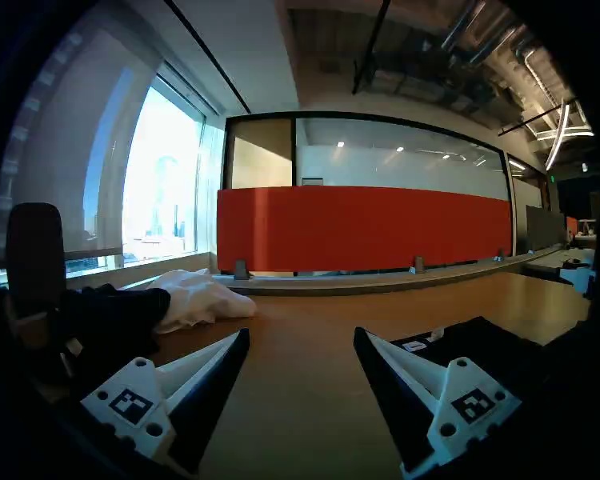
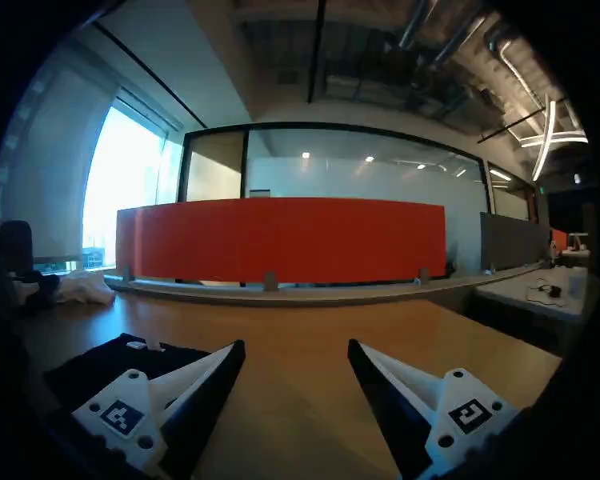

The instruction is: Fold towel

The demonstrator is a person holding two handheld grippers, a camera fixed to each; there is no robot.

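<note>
Lying beyond towel [image 2: 100,364]: white cloth [image 1: 200,298], orange divider [image 1: 364,228].

- left gripper [image 1: 300,332]: white fingers with black inner faces, a black-and-white square marker on each
- right gripper [image 2: 296,344]: same white and black, same square markers
- towel [image 2: 112,364]: black, small white tag
- crumpled cloth [image 1: 200,298]: white, no pattern
- bundle [image 1: 112,320] beside the cloth: black
- table [image 1: 316,392]: warm brown wood, plain
- divider panel [image 1: 364,228]: solid orange-red
</note>
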